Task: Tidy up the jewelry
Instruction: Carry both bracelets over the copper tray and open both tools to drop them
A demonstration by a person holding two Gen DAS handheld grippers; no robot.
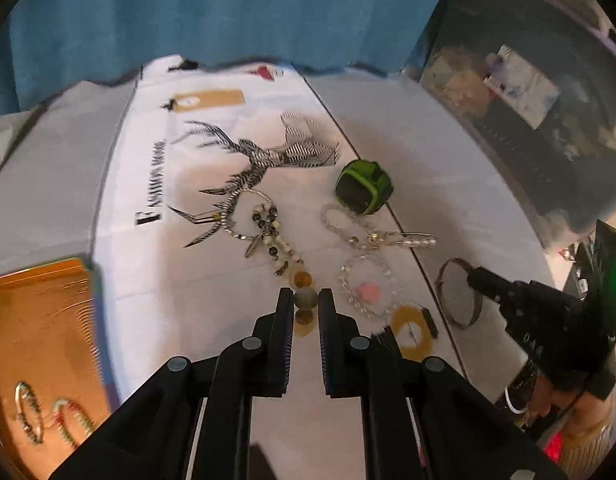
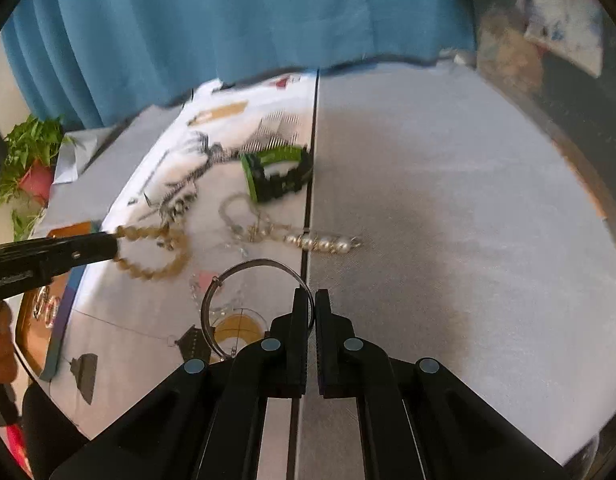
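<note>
My left gripper (image 1: 306,299) is shut on an amber bead bracelet (image 1: 304,280), which hangs off the cloth in the right wrist view (image 2: 156,252). My right gripper (image 2: 312,300) is shut on a thin silver bangle (image 2: 244,268), also visible in the left wrist view (image 1: 456,296). On the white printed cloth (image 1: 156,300) lie a black-and-white bead charm piece (image 1: 268,228), a clear bead bracelet with a pink charm (image 1: 368,290), a pearl clasp chain (image 2: 320,242), a green and black watch (image 1: 364,186) and a yellow ring (image 1: 412,332).
A gold tray (image 1: 40,328) at the left holds two beaded bracelets (image 1: 48,412). A blue curtain (image 2: 228,20) hangs behind the table. A potted plant (image 2: 28,160) stands at the far left. Grey tabletop (image 2: 448,220) spreads to the right.
</note>
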